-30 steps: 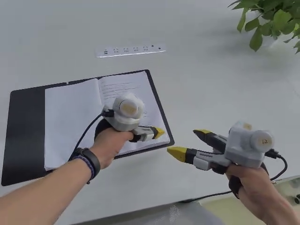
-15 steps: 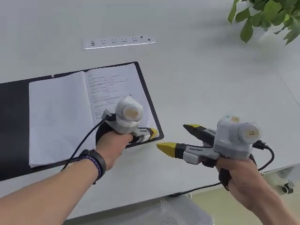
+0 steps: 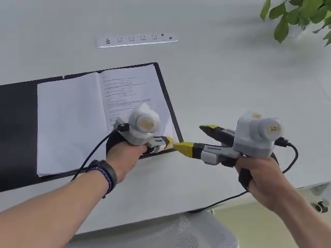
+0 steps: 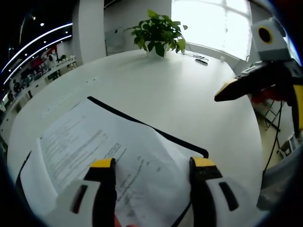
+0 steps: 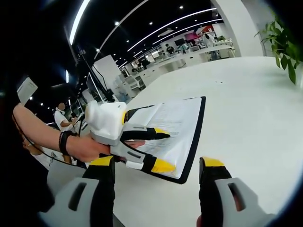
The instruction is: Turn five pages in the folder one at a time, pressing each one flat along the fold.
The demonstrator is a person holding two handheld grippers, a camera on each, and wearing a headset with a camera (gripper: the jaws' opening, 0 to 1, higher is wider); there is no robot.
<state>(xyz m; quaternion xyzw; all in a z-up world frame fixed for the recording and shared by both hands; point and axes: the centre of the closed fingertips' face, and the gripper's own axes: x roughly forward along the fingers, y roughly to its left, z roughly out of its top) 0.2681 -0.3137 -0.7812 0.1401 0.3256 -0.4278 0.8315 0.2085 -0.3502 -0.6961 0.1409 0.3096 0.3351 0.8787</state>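
The black folder lies open on the white table, its printed right page flat. My left gripper hovers open over that page's lower right corner; in the left gripper view the page lies under and between the jaws, not pinched. My right gripper is open just right of the folder's corner, its tips close to the left gripper. The right gripper view looks across the folder at the left gripper, with my own gripper holding nothing. The right gripper's fingers enter the left gripper view.
A white power strip lies beyond the folder. A green potted plant stands at the far right, also as the plant. The table's front edge runs just below my hands. A cable trails from each gripper.
My right gripper has moved left until its tips almost meet the left gripper at the folder's lower right corner. The left gripper has stayed over that corner.
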